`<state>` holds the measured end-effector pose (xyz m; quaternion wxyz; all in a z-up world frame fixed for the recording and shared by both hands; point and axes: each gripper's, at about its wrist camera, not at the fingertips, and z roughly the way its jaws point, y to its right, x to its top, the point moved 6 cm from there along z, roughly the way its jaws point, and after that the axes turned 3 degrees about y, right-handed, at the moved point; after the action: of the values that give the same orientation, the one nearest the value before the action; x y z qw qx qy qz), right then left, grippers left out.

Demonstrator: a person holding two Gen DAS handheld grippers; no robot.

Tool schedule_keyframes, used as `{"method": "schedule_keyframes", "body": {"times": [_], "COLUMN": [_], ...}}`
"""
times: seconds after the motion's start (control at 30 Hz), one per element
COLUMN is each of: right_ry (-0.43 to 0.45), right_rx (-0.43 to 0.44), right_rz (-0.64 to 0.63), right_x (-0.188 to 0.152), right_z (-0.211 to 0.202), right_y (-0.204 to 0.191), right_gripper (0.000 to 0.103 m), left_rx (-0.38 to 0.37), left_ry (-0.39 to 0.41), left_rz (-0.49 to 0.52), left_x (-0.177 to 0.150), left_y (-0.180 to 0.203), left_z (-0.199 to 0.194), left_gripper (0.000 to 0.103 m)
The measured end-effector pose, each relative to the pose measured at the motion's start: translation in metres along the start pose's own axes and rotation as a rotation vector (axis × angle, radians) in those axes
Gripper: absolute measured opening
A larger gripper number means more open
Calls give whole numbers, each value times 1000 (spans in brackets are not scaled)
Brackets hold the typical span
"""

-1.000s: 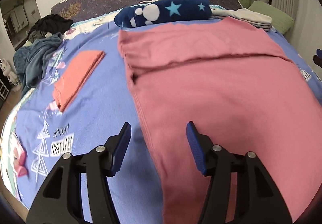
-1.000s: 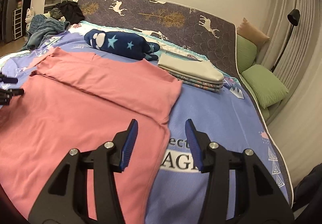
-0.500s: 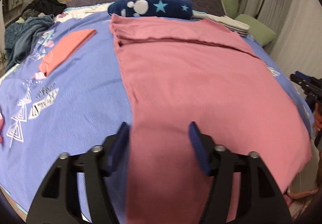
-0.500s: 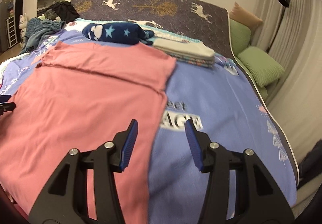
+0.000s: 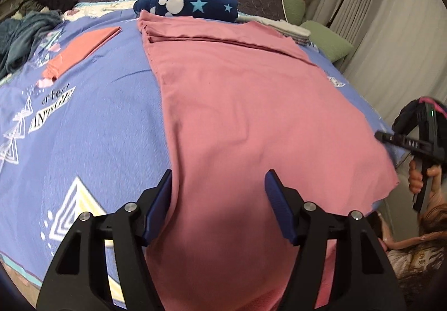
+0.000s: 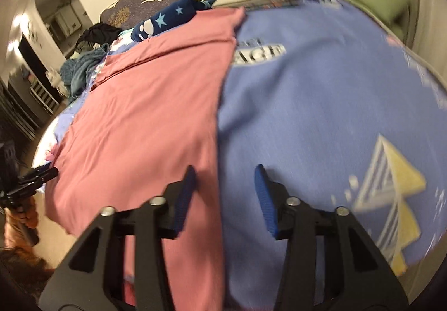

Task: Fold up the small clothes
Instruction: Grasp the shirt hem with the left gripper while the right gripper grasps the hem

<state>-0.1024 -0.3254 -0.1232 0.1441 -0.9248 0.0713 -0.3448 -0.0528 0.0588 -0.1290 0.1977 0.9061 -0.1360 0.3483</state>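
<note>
A large pink garment (image 5: 245,104) lies spread flat on the blue bedspread (image 5: 92,121), its far end folded over. It also shows in the right wrist view (image 6: 156,104). My left gripper (image 5: 219,199) is open and empty, low over the garment's near left edge. My right gripper (image 6: 225,193) is open and empty, over the garment's near right edge where it meets the bedspread (image 6: 321,104). The right gripper also shows at the right of the left wrist view (image 5: 410,140).
A folded orange garment (image 5: 81,48) lies at the left. A dark blue star-print roll (image 5: 187,8) and a stack of folded light clothes (image 5: 290,30) lie near the headboard. Dark clothes (image 5: 25,26) are heaped at far left. Green pillows (image 5: 324,43) lie at far right.
Both grippers have drawn back toward the foot of the bed and dropped lower over the pink garment's near edge. The right wrist view has tilted and blurred. Both stay open.
</note>
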Motion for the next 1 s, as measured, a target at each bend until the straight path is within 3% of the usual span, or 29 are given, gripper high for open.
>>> {"method": "schedule_keyframes", "body": {"times": [0.3,0.47,0.6,0.63,0.67,0.7,0.73,0.77,0.87,1.0], "right_ry": [-34,-65,-85,-84,-83,-83,-78,-64,-14,52], "right_rx": [103,130,180,186,198,215,229,248,308,382], "right_rz": [36,11,8,11,17,34,46,57,76,102], "right_x": [-38,-54,-56,-55,-54,-52,-51,-47,-34,-11], "right_z": [-36,-41,-36,-36,-36,-36,-37,-40,-52,-71], "right_y": [-2,-9,-16,-18,-18,-19,-19,-20,-25,-32], "right_gripper": [41,41,40,34,15,4,3,3,3,3], "left_rx": [-35,-31,-39,-44,-51,-48,-46,-65,-115,-119], "left_ry": [-10,-45,-29,-23,-17,-17,-16,-5,55,110], "left_rz": [-19,-27,-31,-38,-52,-69,-95,-141,-204,-159], "left_x": [-25,-40,-44,-44,-44,-44,-43,-39,-26,-9], "left_y": [-1,-6,-6,-7,-9,-12,-17,-24,-30,-19], "left_z": [-27,-40,-42,-43,-45,-46,-48,-52,-63,-74], "left_gripper": [63,67,67,57,46,23,11,5,5,5]}}
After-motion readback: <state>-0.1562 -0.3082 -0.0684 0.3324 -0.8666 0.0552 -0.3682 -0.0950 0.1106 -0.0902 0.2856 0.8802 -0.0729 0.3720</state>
